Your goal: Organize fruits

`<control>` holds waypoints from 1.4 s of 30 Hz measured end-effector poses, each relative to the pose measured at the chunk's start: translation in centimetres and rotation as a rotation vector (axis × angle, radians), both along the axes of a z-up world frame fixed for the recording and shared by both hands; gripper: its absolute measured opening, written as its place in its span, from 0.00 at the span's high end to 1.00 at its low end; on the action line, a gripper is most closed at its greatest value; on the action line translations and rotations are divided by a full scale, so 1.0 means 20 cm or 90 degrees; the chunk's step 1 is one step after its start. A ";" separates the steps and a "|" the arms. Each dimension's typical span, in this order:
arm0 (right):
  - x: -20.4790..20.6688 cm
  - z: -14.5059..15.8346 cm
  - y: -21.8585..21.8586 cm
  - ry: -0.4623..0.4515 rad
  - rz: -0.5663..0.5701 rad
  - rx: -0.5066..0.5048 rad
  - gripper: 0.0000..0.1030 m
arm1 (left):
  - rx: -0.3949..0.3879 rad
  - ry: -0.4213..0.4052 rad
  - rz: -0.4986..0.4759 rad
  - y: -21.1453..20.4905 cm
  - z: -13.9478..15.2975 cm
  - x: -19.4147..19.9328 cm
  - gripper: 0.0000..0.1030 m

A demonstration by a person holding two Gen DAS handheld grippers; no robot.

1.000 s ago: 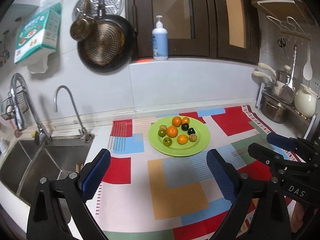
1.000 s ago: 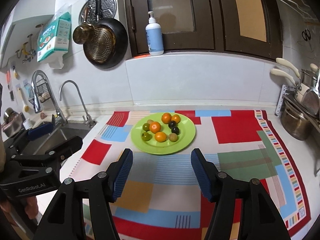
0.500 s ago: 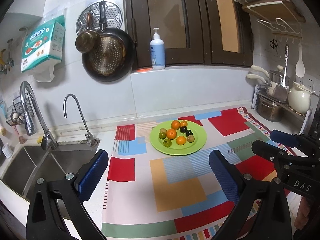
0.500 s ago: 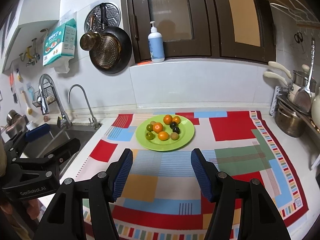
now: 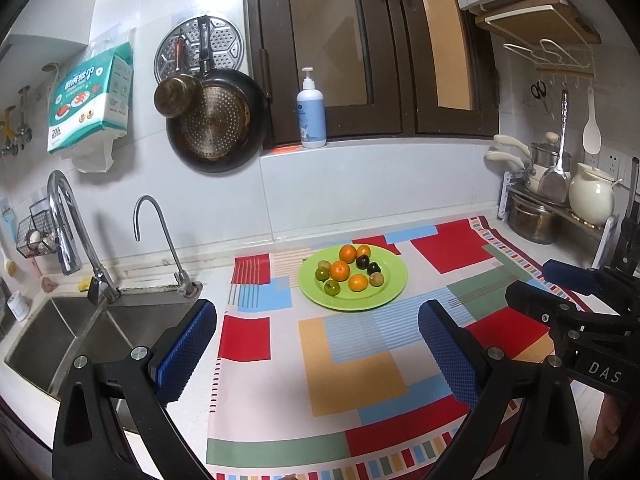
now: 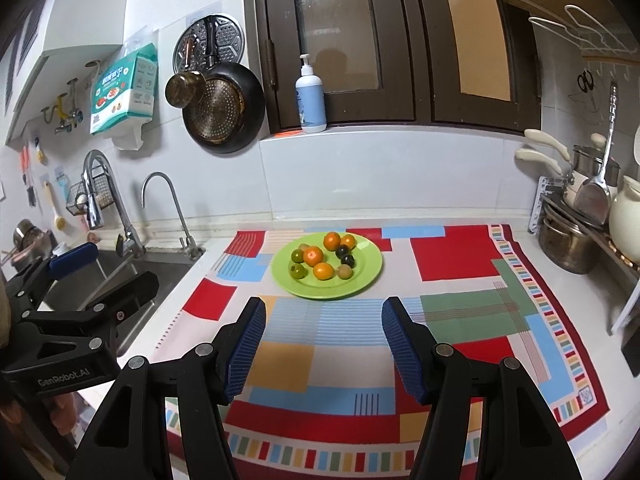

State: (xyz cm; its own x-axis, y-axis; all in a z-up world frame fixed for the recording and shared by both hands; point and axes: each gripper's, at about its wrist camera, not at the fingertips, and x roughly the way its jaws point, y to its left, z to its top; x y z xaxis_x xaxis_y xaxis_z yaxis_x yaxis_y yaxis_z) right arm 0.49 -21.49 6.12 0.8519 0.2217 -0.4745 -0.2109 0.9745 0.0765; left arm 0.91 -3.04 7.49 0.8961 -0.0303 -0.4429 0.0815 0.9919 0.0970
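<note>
I see a round lime-green plate of small orange, green and dark fruits on the patchwork-clothed desk, steel sink leftward. My left tool and right tool hover apart, empty.

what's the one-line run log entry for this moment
phase: before first pick | left tongs: open, empty | right tongs: open, empty | fruits: all on green plate | plate on patterned mat
</note>
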 end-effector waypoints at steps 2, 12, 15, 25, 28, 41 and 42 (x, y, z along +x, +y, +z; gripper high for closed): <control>-0.02 0.01 -0.01 -0.004 -0.002 -0.002 0.40 | 0.000 0.000 0.000 0.00 0.00 -0.01 0.00; -0.04 0.02 -0.02 -0.007 -0.004 -0.006 0.40 | 0.000 -0.008 -0.002 -0.02 0.01 -0.02 0.00; -0.03 0.02 -0.04 -0.006 -0.004 -0.004 0.40 | 0.005 -0.010 -0.004 -0.02 0.01 -0.02 0.00; -0.02 0.03 -0.06 -0.006 -0.007 -0.002 0.40 | 0.007 -0.011 -0.004 -0.04 0.02 -0.02 0.00; -0.02 0.03 -0.07 -0.008 -0.005 -0.001 0.40 | 0.008 -0.013 -0.003 -0.05 0.03 -0.01 0.00; -0.01 0.03 -0.06 -0.009 -0.003 -0.001 0.40 | 0.009 -0.012 0.007 -0.04 0.02 -0.01 0.00; -0.01 0.03 -0.06 -0.010 -0.004 -0.001 0.40 | 0.009 -0.012 0.008 -0.04 0.02 0.00 0.00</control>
